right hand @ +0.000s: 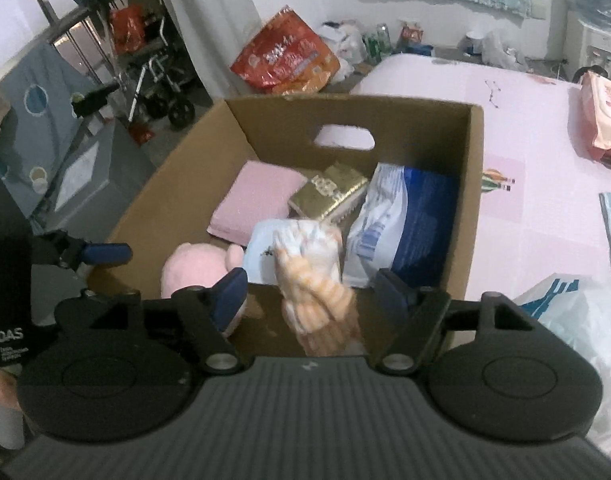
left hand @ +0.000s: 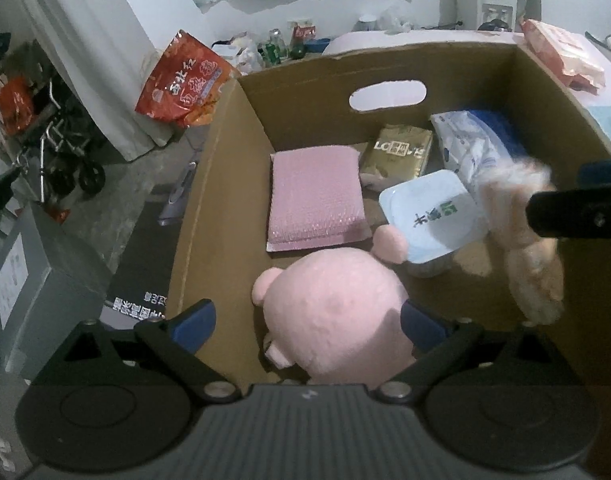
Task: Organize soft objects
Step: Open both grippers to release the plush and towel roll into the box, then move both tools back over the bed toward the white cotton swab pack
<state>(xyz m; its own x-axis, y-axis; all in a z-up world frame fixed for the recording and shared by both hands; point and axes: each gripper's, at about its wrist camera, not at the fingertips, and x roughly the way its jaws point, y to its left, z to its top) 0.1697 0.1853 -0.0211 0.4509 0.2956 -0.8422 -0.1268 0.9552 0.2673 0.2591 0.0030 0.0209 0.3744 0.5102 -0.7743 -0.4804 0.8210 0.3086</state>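
A cardboard box (left hand: 225, 184) stands on a pink bed sheet. A pink plush toy (left hand: 337, 316) lies at the box's near side, between the wide-apart fingers of my left gripper (left hand: 307, 326); the left pad stands clear of it. My right gripper (right hand: 311, 294) is open over the box's near edge. An orange-and-cream striped plush (right hand: 313, 276), blurred, sits loose between its fingers with a gap on each side. In the left wrist view the same cream plush (left hand: 521, 236) hangs beside a black finger (left hand: 565, 216) of the right gripper.
Inside the box lie a pink padded envelope (left hand: 315, 196), a gold packet (left hand: 397, 152), a white-and-blue bag (right hand: 401, 228) and a light-blue lidded tub (left hand: 429, 216). A red snack bag (right hand: 285, 60) leans by the wall. A pink packet (right hand: 605, 120) lies on the bed.
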